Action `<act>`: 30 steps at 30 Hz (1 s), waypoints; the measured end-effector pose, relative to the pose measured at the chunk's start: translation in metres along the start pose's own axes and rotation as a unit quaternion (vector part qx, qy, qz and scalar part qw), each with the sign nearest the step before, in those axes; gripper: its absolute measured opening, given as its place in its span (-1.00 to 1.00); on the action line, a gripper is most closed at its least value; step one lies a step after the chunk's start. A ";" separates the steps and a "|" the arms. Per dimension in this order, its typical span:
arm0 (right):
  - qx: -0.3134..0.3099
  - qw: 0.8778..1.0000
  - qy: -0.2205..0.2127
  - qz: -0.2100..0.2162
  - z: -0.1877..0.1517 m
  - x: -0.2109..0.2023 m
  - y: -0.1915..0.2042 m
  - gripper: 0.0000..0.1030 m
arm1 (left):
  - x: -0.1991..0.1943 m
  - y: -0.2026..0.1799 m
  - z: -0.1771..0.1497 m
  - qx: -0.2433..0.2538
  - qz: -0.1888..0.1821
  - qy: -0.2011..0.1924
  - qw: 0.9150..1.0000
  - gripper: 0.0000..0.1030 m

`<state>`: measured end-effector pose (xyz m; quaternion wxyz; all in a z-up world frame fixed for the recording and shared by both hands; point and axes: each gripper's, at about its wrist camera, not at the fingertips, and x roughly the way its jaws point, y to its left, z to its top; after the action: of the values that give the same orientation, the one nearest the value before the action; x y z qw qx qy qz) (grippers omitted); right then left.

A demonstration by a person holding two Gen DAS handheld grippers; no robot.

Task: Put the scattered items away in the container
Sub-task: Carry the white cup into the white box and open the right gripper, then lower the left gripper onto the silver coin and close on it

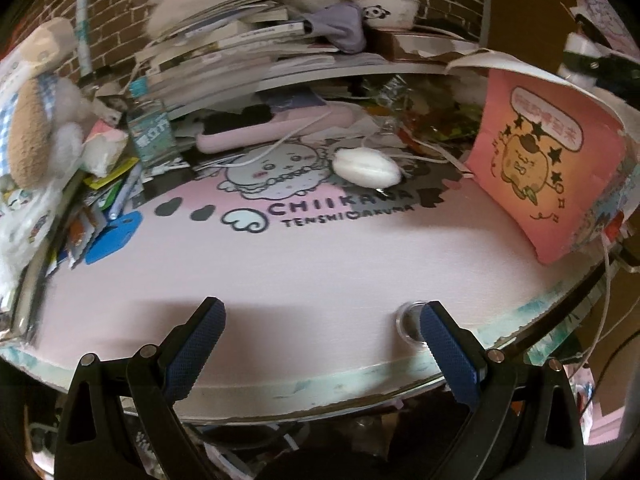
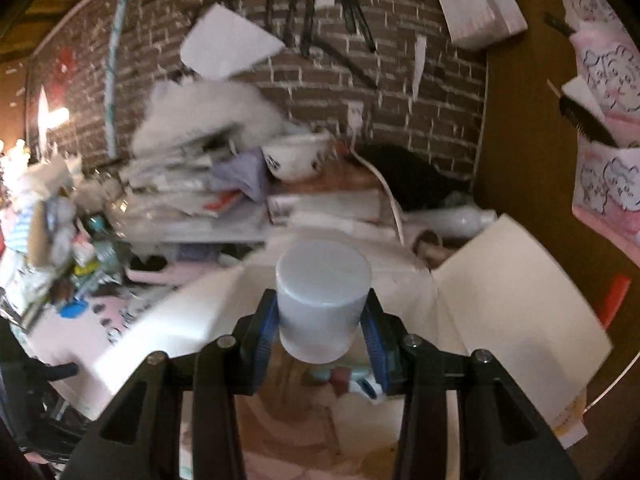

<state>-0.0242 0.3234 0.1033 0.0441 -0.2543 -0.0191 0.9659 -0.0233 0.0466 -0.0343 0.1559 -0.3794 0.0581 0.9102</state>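
In the right wrist view my right gripper [image 2: 323, 320] is shut on a white frosted cylindrical jar [image 2: 323, 300], held above the open cardboard box [image 2: 512, 292] with white flaps; several small items lie inside the box below the jar. In the left wrist view my left gripper [image 1: 322, 320] stands open over the front of the pink desk mat [image 1: 280, 264], nothing between its fingers. A small clear round case [image 1: 410, 320] lies on the mat beside the right fingertip. A white oval puff [image 1: 366, 166] rests farther back on the mat. The box's pink printed side [image 1: 536, 168] stands at the right.
Stacked books and papers [image 1: 240, 48] fill a shelf at the back, with a panda bowl [image 1: 388, 10] on top. A pink flat device [image 1: 276, 126], a bottle [image 1: 150, 132], a plush toy [image 1: 36, 120] and a blue object [image 1: 114, 236] crowd the left and rear. A brick wall stands behind.
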 end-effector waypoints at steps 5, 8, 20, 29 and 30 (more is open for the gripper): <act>0.004 1.000 0.022 0.001 -0.007 0.015 -0.004 -0.26 | 0.006 -0.008 -0.001 0.008 -0.021 0.006 1.000 0.89; 0.004 1.000 0.025 0.003 -0.010 0.016 -0.003 -0.19 | 0.008 -0.013 -0.001 0.017 -0.027 0.009 0.999 0.89; 0.025 1.000 0.003 0.017 -0.016 0.006 -0.006 0.21 | 0.005 -0.026 -0.005 0.027 -0.083 -0.010 0.996 0.86; 0.043 0.988 -0.069 0.132 -0.033 -0.045 0.005 0.21 | 0.003 -0.024 -0.004 0.032 -0.083 -0.016 0.996 0.19; 0.038 0.985 -0.079 0.151 -0.035 -0.052 0.009 0.21 | 0.003 -0.024 -0.004 0.032 -0.083 -0.016 0.996 0.11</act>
<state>0.0374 0.3099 0.0980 -0.0939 -0.1753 0.0528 0.9786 -0.0149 0.0690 -0.0387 0.2438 -0.3630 0.0528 0.8978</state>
